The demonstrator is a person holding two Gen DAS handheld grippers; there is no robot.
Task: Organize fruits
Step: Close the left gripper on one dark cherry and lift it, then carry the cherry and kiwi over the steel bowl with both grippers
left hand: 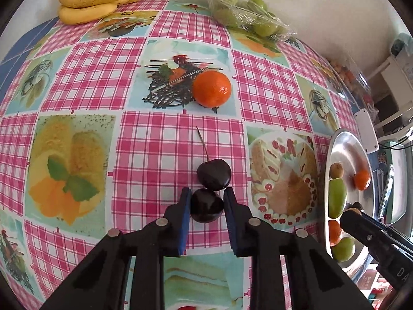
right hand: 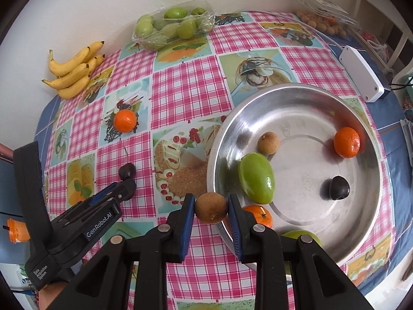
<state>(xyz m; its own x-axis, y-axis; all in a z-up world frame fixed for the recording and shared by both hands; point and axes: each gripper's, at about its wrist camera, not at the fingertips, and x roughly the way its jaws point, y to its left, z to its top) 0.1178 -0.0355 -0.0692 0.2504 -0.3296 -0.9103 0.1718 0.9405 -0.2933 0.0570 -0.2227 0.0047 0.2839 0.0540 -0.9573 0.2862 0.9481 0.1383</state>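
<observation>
Left tongs (left hand: 206, 204) "GenRobot.AI" pinch a cherry (left hand: 206, 206); right tongs (right hand: 211, 208) clamp brown fruit (right hand: 211, 208).

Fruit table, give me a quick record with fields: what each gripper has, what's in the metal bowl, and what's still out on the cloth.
left gripper: jaws shut on a dark cherry
right gripper: jaws shut on a brown longan, at the bowl's near rim
metal bowl: two tangerines, two green fruits, one longan, one cherry
loose on tablecloth: second cherry, tangerine
far edge: bananas, wrapped tray of green fruits
</observation>
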